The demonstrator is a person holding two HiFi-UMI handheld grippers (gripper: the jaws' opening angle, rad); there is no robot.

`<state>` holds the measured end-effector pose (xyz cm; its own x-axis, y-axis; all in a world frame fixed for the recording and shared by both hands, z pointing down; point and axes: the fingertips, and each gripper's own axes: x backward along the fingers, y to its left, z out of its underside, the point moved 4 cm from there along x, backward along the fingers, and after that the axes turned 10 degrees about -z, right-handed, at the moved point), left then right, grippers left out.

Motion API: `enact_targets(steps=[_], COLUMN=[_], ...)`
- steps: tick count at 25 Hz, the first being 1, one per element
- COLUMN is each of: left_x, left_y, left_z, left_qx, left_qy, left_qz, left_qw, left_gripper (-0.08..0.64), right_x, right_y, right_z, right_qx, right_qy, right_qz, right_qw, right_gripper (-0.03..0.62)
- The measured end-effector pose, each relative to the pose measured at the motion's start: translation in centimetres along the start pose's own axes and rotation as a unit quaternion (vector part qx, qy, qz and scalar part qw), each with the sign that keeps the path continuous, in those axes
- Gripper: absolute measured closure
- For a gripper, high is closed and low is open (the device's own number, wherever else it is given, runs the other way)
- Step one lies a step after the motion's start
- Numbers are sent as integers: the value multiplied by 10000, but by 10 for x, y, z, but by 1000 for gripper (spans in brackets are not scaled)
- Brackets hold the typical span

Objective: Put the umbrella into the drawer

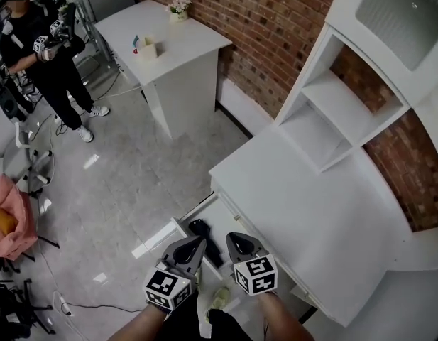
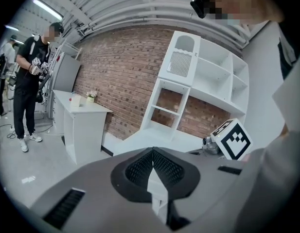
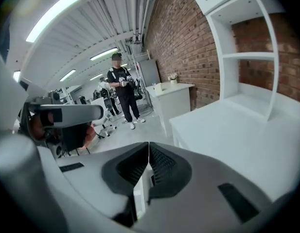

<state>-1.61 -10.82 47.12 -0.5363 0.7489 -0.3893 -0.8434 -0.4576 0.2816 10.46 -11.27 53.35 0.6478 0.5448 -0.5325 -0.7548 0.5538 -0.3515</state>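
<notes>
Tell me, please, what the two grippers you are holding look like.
Both the left gripper and right gripper have smooth grey, pointed shells. Their inner pads are black and ribbed. Each carries a white cube printed with black square markers. The forearms behind them show no sleeves, and no cables are visible.

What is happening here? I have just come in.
A person holds the left gripper and the right gripper above the open drawer of a white cabinet. Both grippers are shut and hold nothing. A black thing, probably the folded umbrella, lies in the drawer. A second person stands further away.
</notes>
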Motion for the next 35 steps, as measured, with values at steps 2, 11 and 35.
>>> enact_targets(steps=[2,11,35], left_x=[7,34,114], left_y=[-10,-38,-87], left_z=[-12,-75,-223], left_qx=[-21,-27,-450], left_qy=[-29,-176,-1395], left_qz=[-9,-132,-110], left_qw=[10000,9998,9891], left_gripper=[554,554,554], right_x=[18,92,258], right_y=[7,27,70], right_z=[-14,-80,-211], right_qx=[44,267,905], right_qy=[-138,-884,-2569], right_qz=[18,282,909], right_qw=[9999,9953,9579], right_gripper=[586,586,588])
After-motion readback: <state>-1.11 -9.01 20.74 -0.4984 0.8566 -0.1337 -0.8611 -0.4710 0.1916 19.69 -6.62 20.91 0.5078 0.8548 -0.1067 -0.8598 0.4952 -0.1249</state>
